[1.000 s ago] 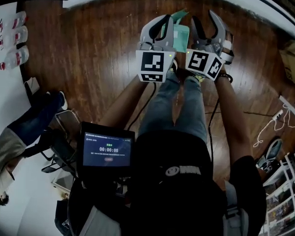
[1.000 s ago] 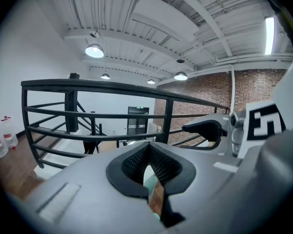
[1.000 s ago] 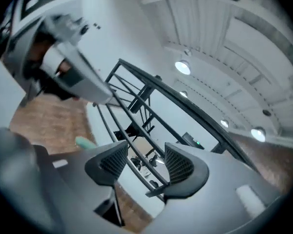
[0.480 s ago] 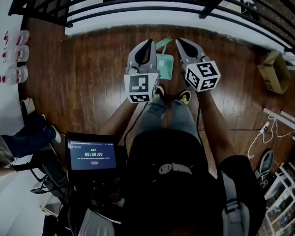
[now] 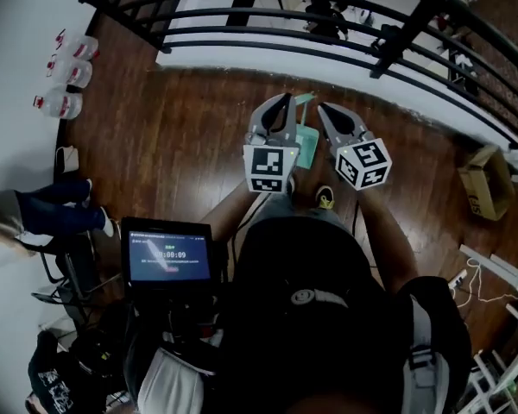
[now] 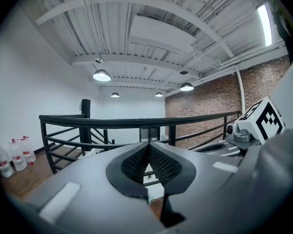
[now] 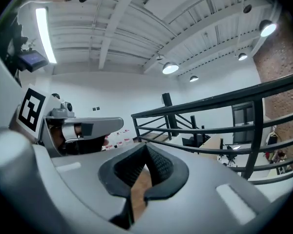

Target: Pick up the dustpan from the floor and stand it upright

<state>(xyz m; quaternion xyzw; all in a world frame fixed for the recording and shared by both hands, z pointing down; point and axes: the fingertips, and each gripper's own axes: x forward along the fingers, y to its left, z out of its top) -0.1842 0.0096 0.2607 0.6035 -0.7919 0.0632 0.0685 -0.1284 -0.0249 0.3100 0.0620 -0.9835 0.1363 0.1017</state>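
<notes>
The teal dustpan (image 5: 308, 142) lies flat on the wooden floor, seen in the head view between and below my two grippers, its handle pointing toward the railing. My left gripper (image 5: 285, 101) (image 6: 149, 147) is held up in the air, shut, with nothing between its pads. My right gripper (image 5: 326, 110) (image 7: 146, 150) hangs beside it, also shut and empty. Both point roughly level toward the railing, well above the dustpan and apart from it. Part of the dustpan is hidden behind the left gripper's marker cube.
A black metal railing (image 5: 345, 37) on a white ledge runs across just beyond the dustpan. Water bottles (image 5: 65, 76) stand at the left wall, a cardboard box (image 5: 483, 184) at the right. My shoes (image 5: 325, 198) are near the dustpan. A seated person's legs (image 5: 56, 214) show at the left.
Both grippers have risen away from the dustpan, which stays on the floor. The right gripper's jaws, open a second ago, are shut and it has rolled. The head view has tilted up to the railing.
</notes>
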